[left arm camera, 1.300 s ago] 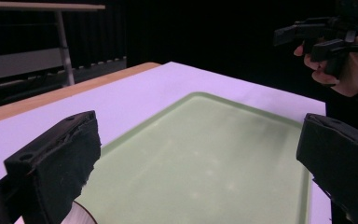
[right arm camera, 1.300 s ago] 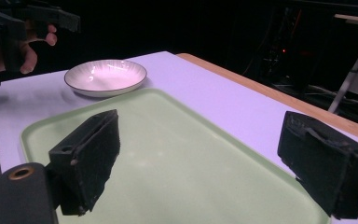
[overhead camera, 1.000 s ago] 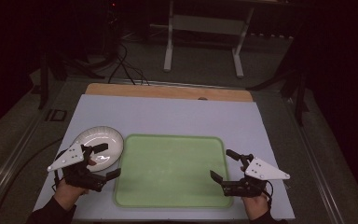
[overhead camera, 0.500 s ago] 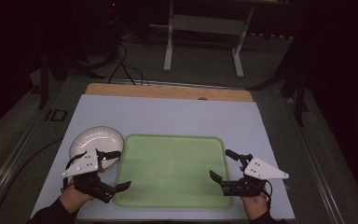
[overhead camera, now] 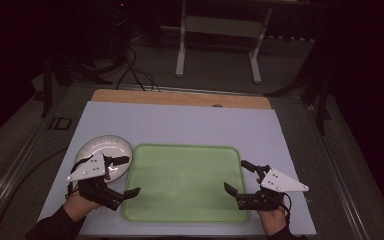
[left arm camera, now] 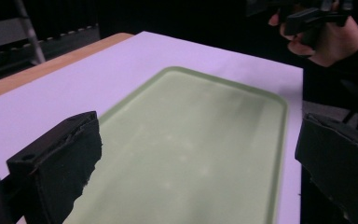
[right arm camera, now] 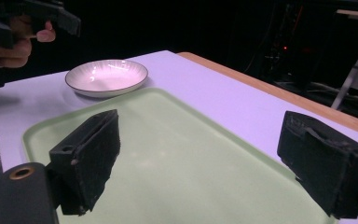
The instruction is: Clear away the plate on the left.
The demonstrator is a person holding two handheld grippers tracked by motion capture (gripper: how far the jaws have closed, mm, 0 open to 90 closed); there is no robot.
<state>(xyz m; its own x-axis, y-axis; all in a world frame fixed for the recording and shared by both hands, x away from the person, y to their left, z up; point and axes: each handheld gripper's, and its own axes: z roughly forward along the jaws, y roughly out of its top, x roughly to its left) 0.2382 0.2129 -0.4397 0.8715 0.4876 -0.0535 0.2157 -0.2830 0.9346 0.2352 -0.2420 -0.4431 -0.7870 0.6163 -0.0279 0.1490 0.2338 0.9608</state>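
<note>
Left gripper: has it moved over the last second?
Yes. The left gripper has pulled back toward the person and off the white bowl, and now sits by the near left edge of the green tray, jaws open.

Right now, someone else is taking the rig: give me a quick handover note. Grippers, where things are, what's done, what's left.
Left gripper: jaws open, holding nothing, at the left edge of the green tray, just beside the white plate.
Right gripper: jaws open, holding nothing, at the tray's right edge, aimed inward.
Tray: flat on the pale mat, nothing on it. Plate: on the mat, off the tray's far left corner, nothing in it; whether it touches the tray cannot be told.
Done: nothing gripped yet; both grippers flank the tray.
Left: likely close on the tray's two edges or take the plate; check which before moving.
</note>
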